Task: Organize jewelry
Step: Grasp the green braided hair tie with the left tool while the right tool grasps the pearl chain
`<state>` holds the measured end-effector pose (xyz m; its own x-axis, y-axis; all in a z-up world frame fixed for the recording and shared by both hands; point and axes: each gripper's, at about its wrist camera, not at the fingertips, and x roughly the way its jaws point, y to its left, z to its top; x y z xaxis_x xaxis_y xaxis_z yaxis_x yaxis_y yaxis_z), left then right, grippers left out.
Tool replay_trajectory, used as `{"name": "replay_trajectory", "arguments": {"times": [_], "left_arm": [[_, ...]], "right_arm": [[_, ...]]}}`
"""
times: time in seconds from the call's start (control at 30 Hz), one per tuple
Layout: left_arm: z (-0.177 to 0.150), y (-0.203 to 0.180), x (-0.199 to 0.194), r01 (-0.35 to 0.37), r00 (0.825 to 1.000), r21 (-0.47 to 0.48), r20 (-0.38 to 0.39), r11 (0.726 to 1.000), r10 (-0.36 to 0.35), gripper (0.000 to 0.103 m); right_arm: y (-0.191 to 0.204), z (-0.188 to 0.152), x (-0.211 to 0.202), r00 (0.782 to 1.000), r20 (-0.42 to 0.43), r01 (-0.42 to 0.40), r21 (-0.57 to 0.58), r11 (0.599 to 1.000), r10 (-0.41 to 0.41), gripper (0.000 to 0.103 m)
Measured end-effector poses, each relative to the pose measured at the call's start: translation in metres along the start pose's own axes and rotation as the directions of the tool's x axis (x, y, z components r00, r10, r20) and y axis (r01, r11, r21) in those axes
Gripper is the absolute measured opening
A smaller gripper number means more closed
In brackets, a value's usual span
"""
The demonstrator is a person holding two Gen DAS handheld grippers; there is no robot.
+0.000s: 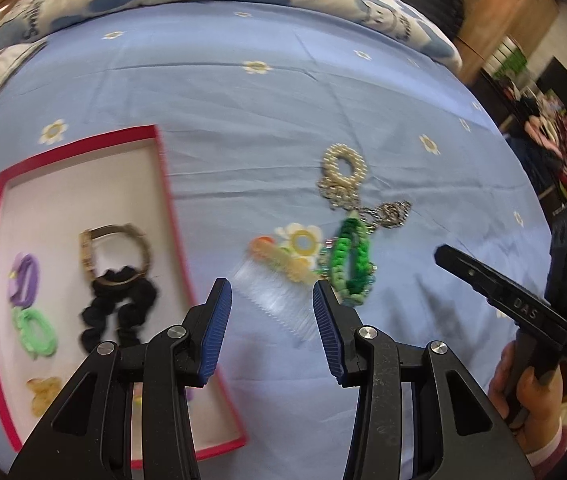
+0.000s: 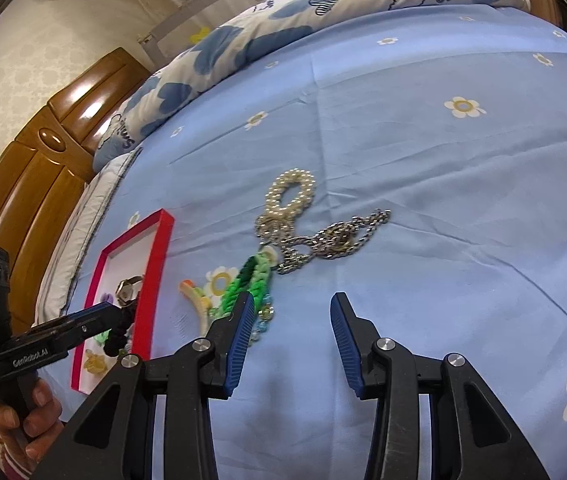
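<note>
A red-rimmed tray (image 1: 163,184) lies on the blue bedsheet at the left. It holds a watch (image 1: 115,252), a black scrunchie (image 1: 119,312), purple and green hair ties and a yellow clip. My left gripper (image 1: 271,292) is open above a clear comb with an orange-yellow top (image 1: 279,280), and its pads are not touching the comb. To the right lie a green braided bracelet (image 1: 351,268), a pearl bracelet (image 1: 343,164) and a silver chain (image 1: 391,210). My right gripper (image 2: 293,300) is open over bare sheet with nothing between its fingers. The green bracelet (image 2: 251,276) lies just off its left fingertip.
A cloud-print duvet (image 2: 243,40) runs along the far side of the bed. A wooden headboard (image 2: 43,168) stands beyond the tray. A small beaded bracelet (image 2: 263,316) lies under the green one. Bare sheet stretches right of the chain (image 2: 335,240).
</note>
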<state>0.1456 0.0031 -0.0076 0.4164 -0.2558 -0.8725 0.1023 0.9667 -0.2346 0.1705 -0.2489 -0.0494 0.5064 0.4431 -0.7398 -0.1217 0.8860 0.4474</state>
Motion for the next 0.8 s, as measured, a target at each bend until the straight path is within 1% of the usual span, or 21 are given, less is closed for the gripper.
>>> {"name": "replay_trajectory", "arguments": {"times": [0.23, 0.33, 0.43, 0.57, 0.67, 0.77, 0.8], "left_arm": [[0.01, -0.033, 0.025, 0.029, 0.999, 0.06, -0.045, 0.998, -0.026, 0.041], [0.012, -0.042, 0.035, 0.039, 0.998, 0.073, -0.061, 0.997, -0.034, 0.044], [0.013, -0.052, 0.047, 0.05, 0.996, 0.086, -0.078, 0.995, -0.043, 0.044], [0.015, -0.062, 0.063, 0.056, 0.994, 0.104, -0.101, 0.993, -0.045, 0.044], [0.015, -0.067, 0.077, 0.043, 0.993, 0.12, -0.117, 0.992, -0.029, 0.044], [0.015, -0.069, 0.085, 0.023, 0.993, 0.136, -0.118, 0.99, -0.007, 0.043], [0.015, -0.069, 0.084, 0.017, 0.994, 0.145, -0.107, 0.989, -0.002, 0.037]], "right_arm": [[-0.016, 0.01, 0.014, 0.999, -0.016, 0.032, 0.007, 0.999, -0.032, 0.043], [-0.025, 0.015, 0.021, 0.999, -0.026, 0.045, 0.015, 0.999, -0.045, 0.043], [-0.032, 0.019, 0.028, 0.998, -0.035, 0.052, 0.021, 0.998, -0.052, 0.043], [-0.038, 0.026, 0.037, 0.998, -0.046, 0.054, 0.018, 0.998, -0.053, 0.047], [-0.037, 0.03, 0.044, 0.997, -0.053, 0.054, 0.006, 0.999, -0.054, 0.047], [-0.035, 0.034, 0.05, 0.997, -0.061, 0.053, -0.002, 0.999, -0.053, 0.047], [-0.036, 0.035, 0.052, 0.997, -0.062, 0.052, -0.002, 0.999, -0.052, 0.047]]}}
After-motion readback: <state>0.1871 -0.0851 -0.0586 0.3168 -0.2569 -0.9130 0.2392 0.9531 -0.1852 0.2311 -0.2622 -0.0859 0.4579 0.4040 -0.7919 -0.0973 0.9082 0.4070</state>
